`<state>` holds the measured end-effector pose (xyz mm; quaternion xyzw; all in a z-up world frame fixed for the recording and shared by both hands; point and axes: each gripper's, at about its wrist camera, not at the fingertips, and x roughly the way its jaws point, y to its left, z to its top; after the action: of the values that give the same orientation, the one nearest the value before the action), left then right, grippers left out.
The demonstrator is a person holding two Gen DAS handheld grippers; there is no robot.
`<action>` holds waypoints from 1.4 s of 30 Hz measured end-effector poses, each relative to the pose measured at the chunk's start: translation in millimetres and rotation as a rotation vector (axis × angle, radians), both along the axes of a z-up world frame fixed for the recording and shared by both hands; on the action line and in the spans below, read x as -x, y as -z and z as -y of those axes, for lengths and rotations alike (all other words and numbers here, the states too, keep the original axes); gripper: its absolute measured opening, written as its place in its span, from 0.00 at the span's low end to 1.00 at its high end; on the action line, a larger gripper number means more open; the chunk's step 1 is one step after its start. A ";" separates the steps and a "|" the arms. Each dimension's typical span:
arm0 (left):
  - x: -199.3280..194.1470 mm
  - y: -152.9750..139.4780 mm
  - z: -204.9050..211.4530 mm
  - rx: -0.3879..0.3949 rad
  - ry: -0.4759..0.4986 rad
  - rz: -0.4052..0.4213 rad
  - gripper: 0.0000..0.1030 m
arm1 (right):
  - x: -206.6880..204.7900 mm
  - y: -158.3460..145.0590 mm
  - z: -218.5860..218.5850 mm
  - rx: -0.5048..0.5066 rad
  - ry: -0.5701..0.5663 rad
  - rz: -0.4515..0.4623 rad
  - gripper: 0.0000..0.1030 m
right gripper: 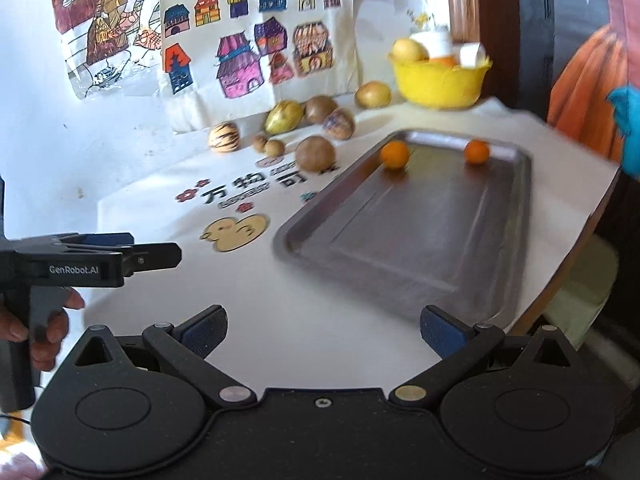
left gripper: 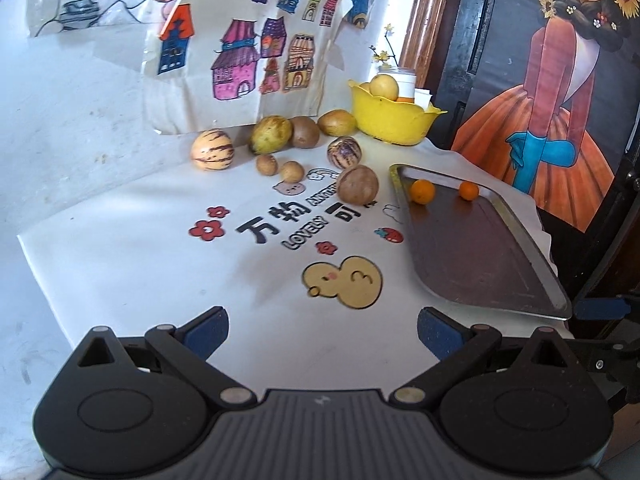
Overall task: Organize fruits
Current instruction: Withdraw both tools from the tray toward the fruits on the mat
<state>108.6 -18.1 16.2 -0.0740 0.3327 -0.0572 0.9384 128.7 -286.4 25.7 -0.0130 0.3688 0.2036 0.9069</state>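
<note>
Left wrist view shows your left hand-held gripper (left gripper: 323, 334) with its blue pads spread wide and nothing between them, held over the white printed cloth (left gripper: 160, 264) that covers the table. Ahead of it, near the wall, the loose fruit sits in a cluster: a striped melon-like fruit (left gripper: 212, 149), a yellow-green fruit (left gripper: 271, 134), a brown kiwi-like fruit (left gripper: 305, 132), a second striped fruit (left gripper: 344, 152), two small brown fruits (left gripper: 267, 164) close together, and a larger round brown fruit (left gripper: 357, 185) nearest the tray. Your metal tray (left gripper: 520, 236) lies to the right on the cloth, with two small oranges (left gripper: 422, 191) well apart from each other along its far end. Behind the tray stands a yellow bowl (left gripper: 390, 122) holding a pale yellow fruit (left gripper: 384, 87).

Right wrist view shows your right hand-held gripper (right gripper: 323, 332) likewise wide apart and empty, held near the tray's (right gripper: 400, 264) near end. Your left hand-held gripper appears at the left edge of this view, side on, with fingers of your hand (right gripper: 48, 336) wrapped around its handle.
</note>
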 end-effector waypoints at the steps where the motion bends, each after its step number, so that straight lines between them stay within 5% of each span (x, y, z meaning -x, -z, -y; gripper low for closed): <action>1: 1.3 0.2 -2.1 -0.003 -0.003 0.001 1.00 | -0.7 1.6 -2.0 -0.012 -0.001 -0.019 0.99; 26: -41.9 2.0 -70.6 -0.002 -0.150 -0.014 1.00 | -58.9 -2.7 -73.8 0.110 -0.263 0.066 0.99; 36: -82.1 1.5 -69.2 -0.017 -0.091 0.022 1.00 | -102.2 -1.4 -76.3 0.196 -0.329 0.131 0.99; 42: -106.9 -0.3 -59.6 -0.115 0.028 0.092 1.00 | -126.9 -1.1 -78.5 0.243 -0.393 0.187 0.99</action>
<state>215.5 41.5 16.5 -0.0125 0.2927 -0.0545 0.9546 255.6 -208.0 26.7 -0.2121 0.2952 0.3284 0.8718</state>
